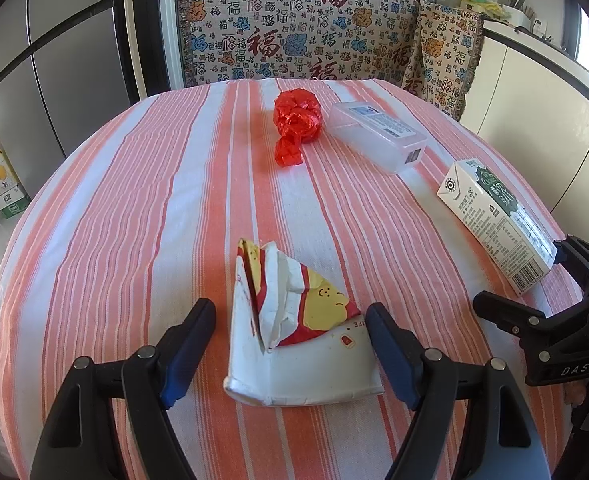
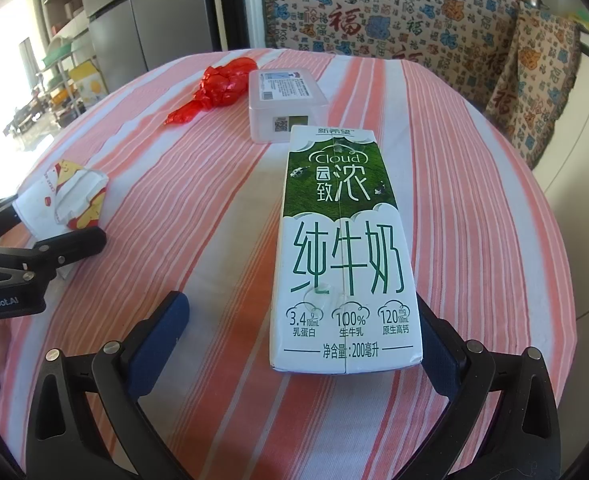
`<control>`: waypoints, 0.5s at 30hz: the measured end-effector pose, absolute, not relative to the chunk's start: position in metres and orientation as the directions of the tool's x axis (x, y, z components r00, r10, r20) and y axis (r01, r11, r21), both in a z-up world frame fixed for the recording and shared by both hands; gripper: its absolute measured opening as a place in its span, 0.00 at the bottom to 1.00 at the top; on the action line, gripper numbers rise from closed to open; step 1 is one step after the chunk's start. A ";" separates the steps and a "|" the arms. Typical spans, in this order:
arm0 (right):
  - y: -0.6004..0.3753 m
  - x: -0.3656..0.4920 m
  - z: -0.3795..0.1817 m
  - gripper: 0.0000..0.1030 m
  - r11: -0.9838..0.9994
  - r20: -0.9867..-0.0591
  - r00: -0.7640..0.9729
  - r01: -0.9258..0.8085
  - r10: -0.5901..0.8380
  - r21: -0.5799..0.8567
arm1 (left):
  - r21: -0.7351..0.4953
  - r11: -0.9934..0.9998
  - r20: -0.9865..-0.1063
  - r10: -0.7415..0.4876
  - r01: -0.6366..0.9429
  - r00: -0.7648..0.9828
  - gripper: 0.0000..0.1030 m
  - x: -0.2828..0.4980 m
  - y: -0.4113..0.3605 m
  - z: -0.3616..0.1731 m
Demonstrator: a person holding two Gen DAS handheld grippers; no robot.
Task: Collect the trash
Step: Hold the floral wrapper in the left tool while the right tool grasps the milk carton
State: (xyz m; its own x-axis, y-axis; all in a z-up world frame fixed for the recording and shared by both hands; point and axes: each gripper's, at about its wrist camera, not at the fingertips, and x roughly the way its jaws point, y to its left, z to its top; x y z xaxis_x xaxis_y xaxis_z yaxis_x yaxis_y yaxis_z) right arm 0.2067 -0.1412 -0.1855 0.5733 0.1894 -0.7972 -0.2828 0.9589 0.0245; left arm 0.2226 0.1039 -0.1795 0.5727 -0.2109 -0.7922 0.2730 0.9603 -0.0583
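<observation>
Trash lies scattered on the striped tablecloth in front of me: a crushed paper cup, a milk carton, a crumpled red plastic bag and a clear plastic box. My left gripper tilts down toward the cloth with its jaws spread wide, one blue-padded finger on either side of the cup, and neither pad presses on it. The cup is flattened white paper, creased and torn open, with a yellow and red cartoon print; it lies flat on the cloth. My right gripper also slants downward, jaws apart around the near end of the carton; the left finger stands clear of it, while the right finger sits close against the carton's edge, and I cannot tell whether it touches. The carton is a smooth rectangular box, white and green with printed characters, lying flat on its back. Farther away, the shiny, wrinkled red bag sits just beside the frosted, rounded box. A patterned woven throw hangs behind the table.
</observation>
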 end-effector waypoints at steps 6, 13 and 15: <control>-0.141 0.207 -0.185 0.99 0.959 -0.797 0.572 -0.282 0.191 0.027 | -0.242 0.931 -0.753 -0.358 0.272 0.552 0.77 0.214 0.135 -0.170; -0.169 0.213 -0.164 0.99 0.953 -0.806 0.523 -0.253 0.278 0.165 | -0.158 0.945 -0.772 -0.300 0.288 0.560 0.61 0.211 0.129 -0.162; -0.180 0.222 -0.144 0.99 0.955 -0.805 0.523 -0.234 0.280 0.181 | -0.134 0.945 -0.781 -0.286 0.299 0.555 0.50 0.214 0.123 -0.162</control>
State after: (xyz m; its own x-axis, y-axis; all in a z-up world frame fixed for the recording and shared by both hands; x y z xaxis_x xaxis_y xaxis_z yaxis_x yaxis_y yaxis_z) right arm 0.2221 -0.1796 -0.1438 0.5231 0.2805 -0.8048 -0.2343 0.9552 0.1806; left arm 0.2138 0.1231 -0.1620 0.5553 -0.2861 -0.7808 0.2990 0.9449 -0.1335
